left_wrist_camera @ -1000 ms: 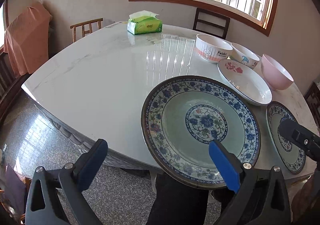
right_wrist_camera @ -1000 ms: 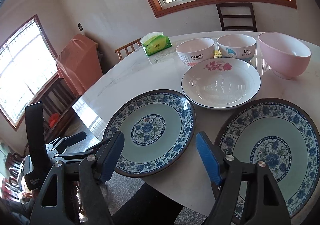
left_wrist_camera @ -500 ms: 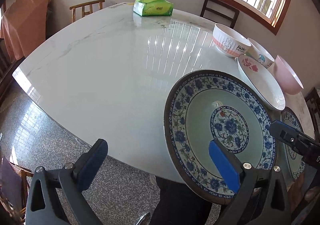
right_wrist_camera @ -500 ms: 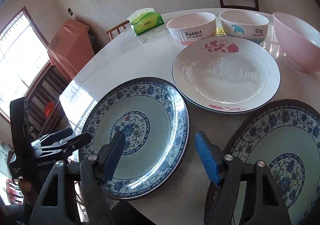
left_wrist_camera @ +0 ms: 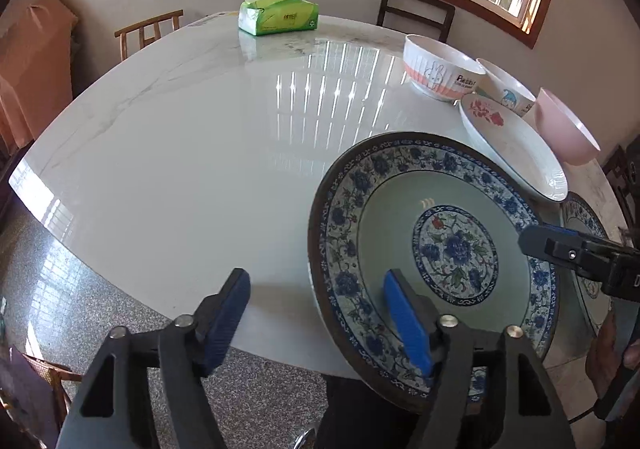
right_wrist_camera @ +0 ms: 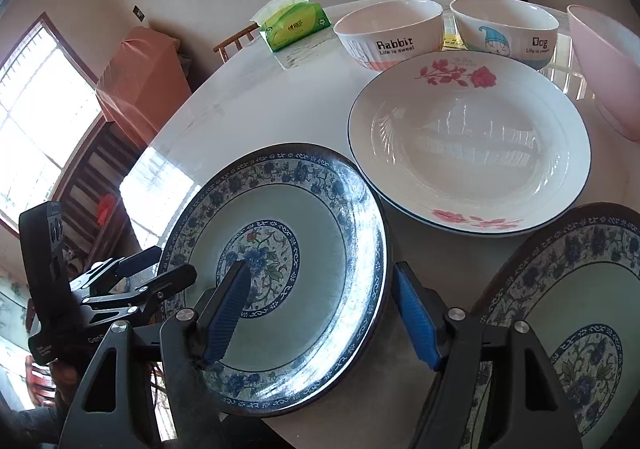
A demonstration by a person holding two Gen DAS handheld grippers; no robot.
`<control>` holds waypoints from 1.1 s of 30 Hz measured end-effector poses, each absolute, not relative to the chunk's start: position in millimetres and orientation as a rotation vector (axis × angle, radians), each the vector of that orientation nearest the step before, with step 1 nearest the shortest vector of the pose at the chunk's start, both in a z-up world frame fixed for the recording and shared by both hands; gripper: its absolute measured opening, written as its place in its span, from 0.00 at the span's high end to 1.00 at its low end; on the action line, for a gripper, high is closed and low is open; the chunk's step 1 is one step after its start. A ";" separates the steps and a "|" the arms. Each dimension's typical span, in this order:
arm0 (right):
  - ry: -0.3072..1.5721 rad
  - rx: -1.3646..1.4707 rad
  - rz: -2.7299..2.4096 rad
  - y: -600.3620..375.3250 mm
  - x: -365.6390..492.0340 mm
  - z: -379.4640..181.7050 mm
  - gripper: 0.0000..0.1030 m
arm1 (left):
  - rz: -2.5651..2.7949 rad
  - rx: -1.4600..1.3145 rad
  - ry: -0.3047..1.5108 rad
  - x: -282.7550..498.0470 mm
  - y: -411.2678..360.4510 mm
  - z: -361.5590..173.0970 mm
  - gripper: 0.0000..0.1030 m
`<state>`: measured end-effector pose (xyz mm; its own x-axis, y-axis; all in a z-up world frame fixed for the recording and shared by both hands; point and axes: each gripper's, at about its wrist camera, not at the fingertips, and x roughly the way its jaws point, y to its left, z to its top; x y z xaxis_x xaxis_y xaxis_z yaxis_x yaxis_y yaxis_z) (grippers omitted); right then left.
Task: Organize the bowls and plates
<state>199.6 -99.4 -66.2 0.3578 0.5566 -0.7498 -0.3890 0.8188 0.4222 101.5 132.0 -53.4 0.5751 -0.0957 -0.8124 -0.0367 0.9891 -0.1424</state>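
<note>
A blue-patterned plate [left_wrist_camera: 440, 217] [right_wrist_camera: 320, 209] lies at the near edge of the marble table [left_wrist_camera: 180, 149]. My left gripper [left_wrist_camera: 316, 325] [right_wrist_camera: 152, 277] straddles its left rim. Its jaws are closing with the rim between them, and the pads stand apart from it. My right gripper [right_wrist_camera: 320, 317] is open across the plate's right rim, one finger over the plate and one beyond it. A second blue plate [right_wrist_camera: 580, 309] lies to the right. Behind are a white flowered plate [right_wrist_camera: 468, 145], a Rabbit bowl [right_wrist_camera: 388, 33], a Dog bowl [right_wrist_camera: 504, 29] and a pink bowl [right_wrist_camera: 604, 69].
A green tissue pack [left_wrist_camera: 280, 15] sits at the table's far side. Wooden chairs [left_wrist_camera: 148, 33] stand around the table, and an orange-covered piece of furniture [right_wrist_camera: 140, 77] is by the wall. A wide bare stretch of tabletop lies left of the plates.
The left jaws have narrowed around the plate's left rim. The right gripper has come down and forward, and its left finger now hangs over the same plate.
</note>
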 end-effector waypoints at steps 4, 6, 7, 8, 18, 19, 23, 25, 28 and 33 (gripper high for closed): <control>1.041 0.130 0.569 -95.5 203.2 -68.1 0.51 | -0.050 -0.178 0.955 103.0 131.0 -50.5 0.69; 1.036 0.123 0.551 -97.8 204.6 -69.5 0.63 | -0.047 -0.204 0.949 104.0 135.4 -51.0 0.71; 1.033 0.120 0.547 -99.0 204.7 -69.9 0.68 | -0.047 -0.219 0.949 104.2 137.7 -51.0 0.73; 1.031 0.109 0.541 -99.4 204.6 -69.8 0.72 | -0.045 -0.223 0.949 105.1 138.9 -50.9 0.73; 1.017 0.068 0.535 -81.3 205.1 -69.6 0.75 | 0.025 -0.244 0.923 110.1 160.6 -50.0 0.74; 1.014 0.056 0.540 -76.9 205.5 -69.5 0.75 | 0.039 -0.245 0.917 110.3 164.7 -49.4 0.74; 0.987 0.018 0.560 -56.1 208.0 -66.9 0.75 | 0.088 -0.249 0.891 112.8 181.3 -45.2 0.74; 0.984 0.023 0.570 -45.6 213.1 -65.6 0.75 | 0.111 -0.255 0.883 115.4 191.2 -43.9 0.74; 0.983 0.017 0.582 -28.9 221.0 -64.9 0.75 | 0.140 -0.265 0.877 120.7 206.5 -43.7 0.74; 0.988 0.012 0.599 -8.1 231.5 -65.3 0.75 | 0.176 -0.282 0.866 131.1 227.0 -44.0 0.74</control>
